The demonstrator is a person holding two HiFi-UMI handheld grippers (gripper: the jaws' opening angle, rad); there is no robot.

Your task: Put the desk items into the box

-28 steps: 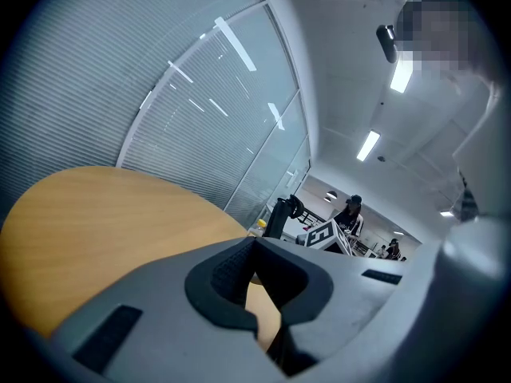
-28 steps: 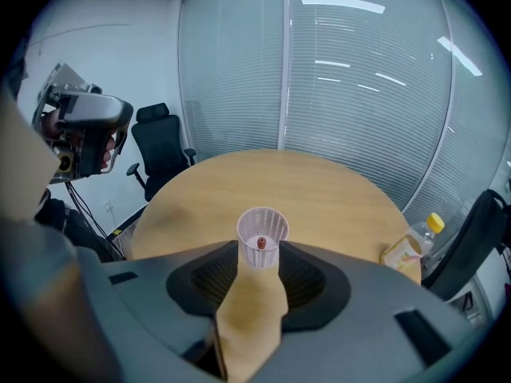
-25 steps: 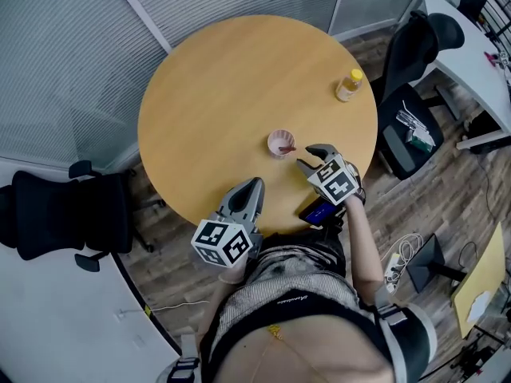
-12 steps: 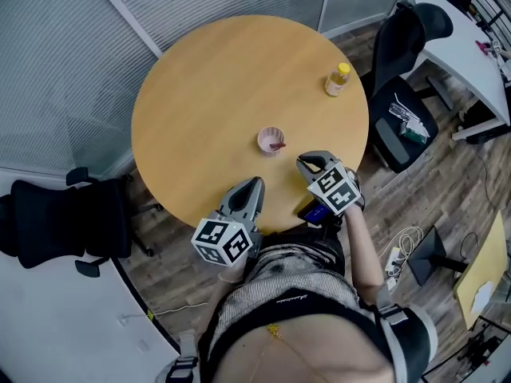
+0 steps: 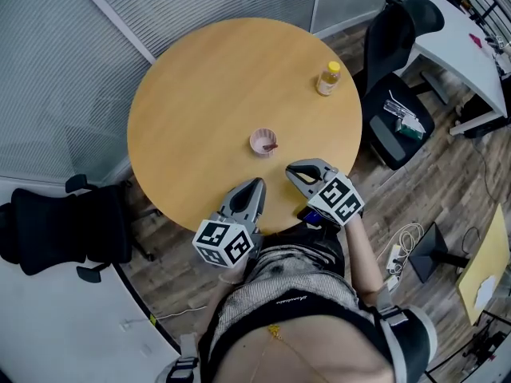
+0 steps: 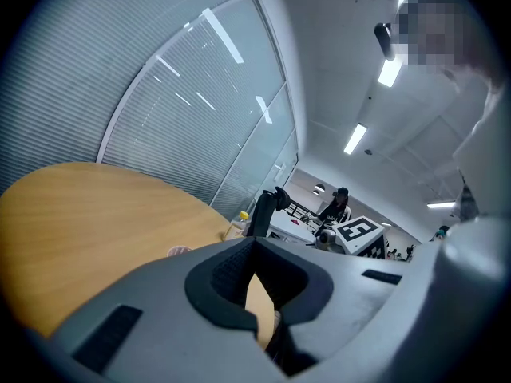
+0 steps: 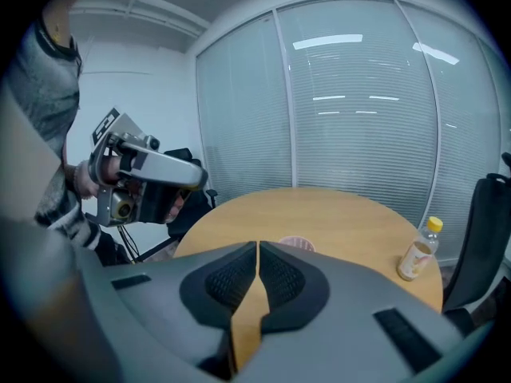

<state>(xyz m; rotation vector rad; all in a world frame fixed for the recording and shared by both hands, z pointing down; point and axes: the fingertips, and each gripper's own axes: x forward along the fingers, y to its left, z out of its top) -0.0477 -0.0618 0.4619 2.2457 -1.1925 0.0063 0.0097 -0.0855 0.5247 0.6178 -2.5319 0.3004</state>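
A small pink cup (image 5: 262, 141) with something dark red in it stands near the middle of the round wooden table (image 5: 200, 86). A yellow-capped bottle (image 5: 327, 77) stands at the table's far right. My right gripper (image 5: 292, 171) hovers over the near table edge, a short way back from the cup. It has just been closing and now it is shut with nothing between its jaws. Along those jaws (image 7: 258, 246) I see the cup (image 7: 297, 243) and the bottle (image 7: 419, 250). My left gripper (image 5: 254, 183) is at the near edge, shut and empty (image 6: 254, 242).
A black office chair (image 5: 56, 218) stands at the left and another (image 5: 399, 46) at the right beside a white desk (image 5: 455, 38). Glass walls with blinds (image 5: 72, 70) run behind the table. A power strip (image 5: 395, 266) and cables lie on the wooden floor.
The right gripper stood open next to the pink cup; now it is shut, empty, and drawn back toward the near edge and up. The left gripper has barely shifted.
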